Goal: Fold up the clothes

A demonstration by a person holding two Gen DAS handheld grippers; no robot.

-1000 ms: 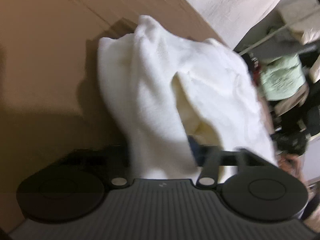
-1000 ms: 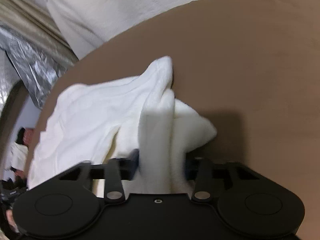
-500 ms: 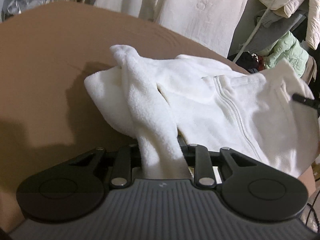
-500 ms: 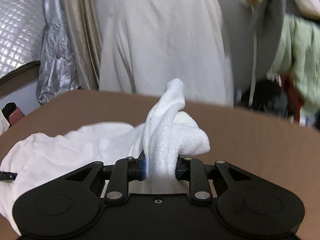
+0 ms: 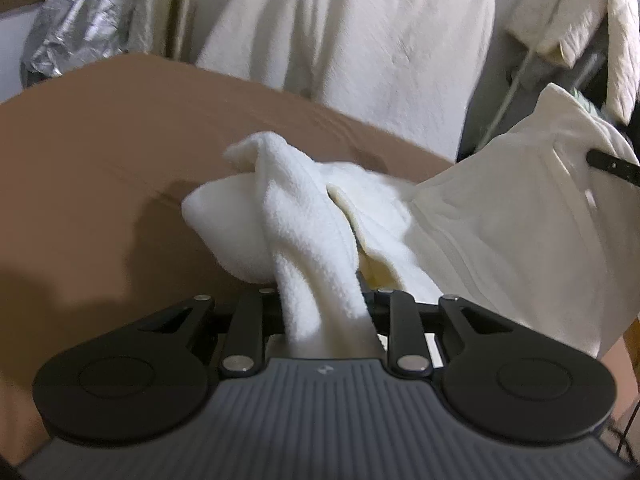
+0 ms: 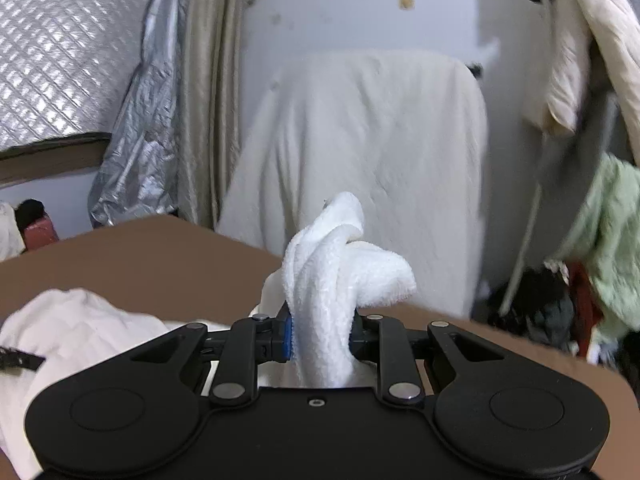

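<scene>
- The left claw [image 5: 324, 308] is clamped on a bunched fold of a white fleece garment [image 5: 304, 216]; the cloth fills the gap between its black jaws.
- From that grip the fleece runs forward in a twisted ridge above the brown bench [image 5: 100, 140], then spreads out to the right as a broad, smoother panel.
- At the far right edge of the left view, a thin black bar, part of the other tool, crosses the raised corner of the garment.
- The right claw [image 6: 322, 340] is also clamped on the fleece, with a thick twist of cloth standing up between its jaws and flopping over to the right.
- In the right view, the rest of the garment lies lower left on the bench.
- Behind the bench, a cream cloth [image 6: 368, 152] is draped over something upright against a pale wall.
- A silver quilted cover [image 6: 60, 48] and beige curtain hang at left.
- A pale green garment [image 6: 608, 232] hangs at right.
</scene>
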